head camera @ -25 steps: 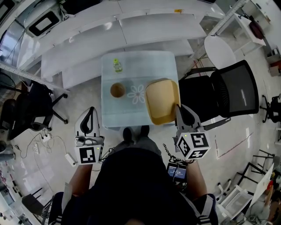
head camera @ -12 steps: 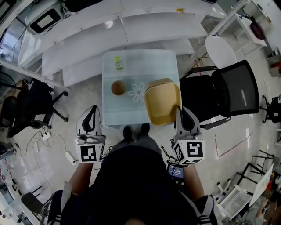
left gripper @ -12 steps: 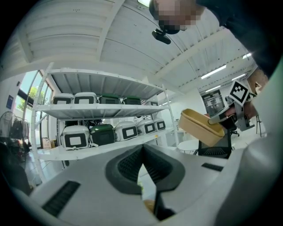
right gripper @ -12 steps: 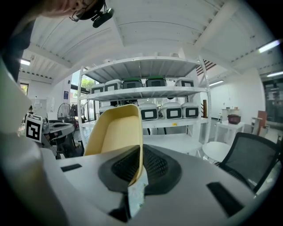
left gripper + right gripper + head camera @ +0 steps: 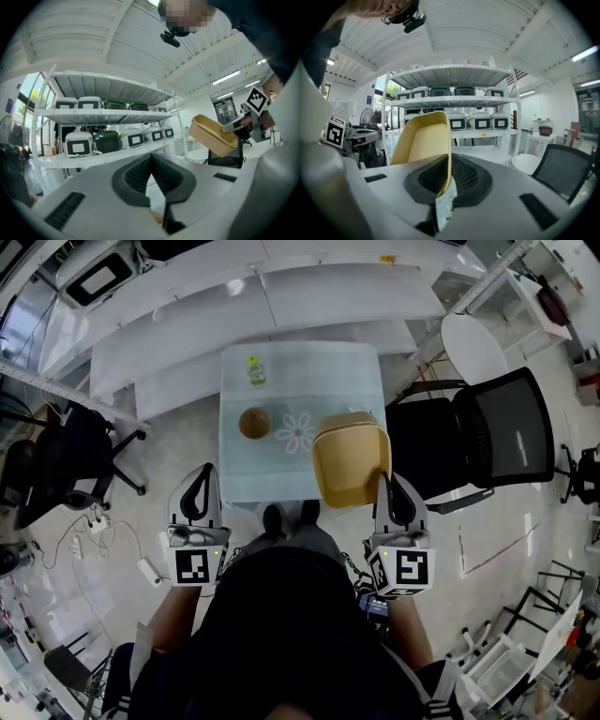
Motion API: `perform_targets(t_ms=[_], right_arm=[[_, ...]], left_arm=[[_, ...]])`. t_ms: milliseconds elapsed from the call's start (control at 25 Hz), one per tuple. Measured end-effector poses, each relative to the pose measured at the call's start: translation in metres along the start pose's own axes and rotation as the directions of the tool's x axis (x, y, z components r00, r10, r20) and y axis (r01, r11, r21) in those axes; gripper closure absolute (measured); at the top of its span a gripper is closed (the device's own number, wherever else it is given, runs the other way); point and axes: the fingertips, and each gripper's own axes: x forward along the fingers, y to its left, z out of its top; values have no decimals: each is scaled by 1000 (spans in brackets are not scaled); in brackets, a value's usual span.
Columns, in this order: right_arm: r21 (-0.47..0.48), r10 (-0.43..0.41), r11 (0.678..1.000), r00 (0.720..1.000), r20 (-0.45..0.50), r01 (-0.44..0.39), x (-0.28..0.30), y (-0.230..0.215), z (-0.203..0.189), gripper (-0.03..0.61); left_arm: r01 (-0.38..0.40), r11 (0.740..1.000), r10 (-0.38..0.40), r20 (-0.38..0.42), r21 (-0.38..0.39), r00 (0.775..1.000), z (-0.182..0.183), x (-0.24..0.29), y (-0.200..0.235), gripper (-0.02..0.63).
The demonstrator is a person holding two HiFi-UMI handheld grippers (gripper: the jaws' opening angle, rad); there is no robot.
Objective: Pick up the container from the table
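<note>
The yellow container (image 5: 349,460) is an open tub. It hangs tilted above the near right corner of the glass table (image 5: 319,371). My right gripper (image 5: 386,489) is shut on its near wall. In the right gripper view the container (image 5: 423,140) rises away from the jaws, and the pads of the right gripper (image 5: 449,163) pinch its thin rim. The left gripper view shows the container (image 5: 211,133) in the air at right. My left gripper (image 5: 199,480) stays off the table's near left corner, its jaws (image 5: 151,161) together on nothing.
On the table stand a brown round thing (image 5: 254,423) and a small green-capped bottle (image 5: 252,373). A black mesh chair (image 5: 492,439) is close on the right, with a round white table (image 5: 469,345) behind it. White shelving (image 5: 253,306) runs along the far side.
The right gripper has drawn back slightly toward the person, and the container in it has lifted and tilted. The left gripper has hardly moved.
</note>
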Motion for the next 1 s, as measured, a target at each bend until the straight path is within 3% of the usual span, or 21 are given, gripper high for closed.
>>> perform_targets(t_ms=[1000], right_arm=[[-39,-55,998,998,30,56,-3,4,-5,563]], left_arm=[[27,999,-27,-12,-18,1000,-6,-2,-7,609]])
